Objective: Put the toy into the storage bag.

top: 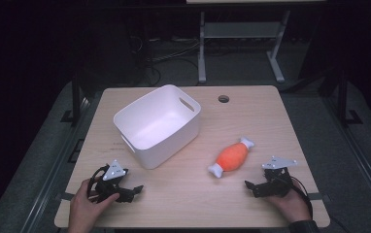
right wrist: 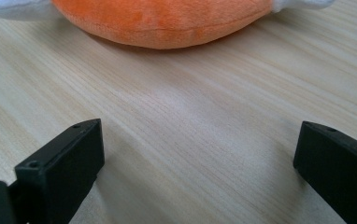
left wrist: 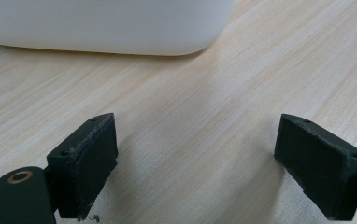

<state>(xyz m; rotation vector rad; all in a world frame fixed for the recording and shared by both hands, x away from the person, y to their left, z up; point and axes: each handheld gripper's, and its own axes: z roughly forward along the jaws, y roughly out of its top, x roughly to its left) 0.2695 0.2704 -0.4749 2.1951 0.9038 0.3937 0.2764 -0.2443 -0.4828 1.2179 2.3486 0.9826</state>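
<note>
Near the table's (top: 271, 104) front edge, both grippers rest with jaws wide and empty: left gripper (top: 132, 191) near the white bin (top: 157, 124), right gripper (top: 249, 186) beside the orange plush toy (top: 232, 156), bare wood between.

One white bin (top: 157, 125), one orange plush toy (top: 232, 157), two hand-held grippers, one table (top: 251, 116).
</note>
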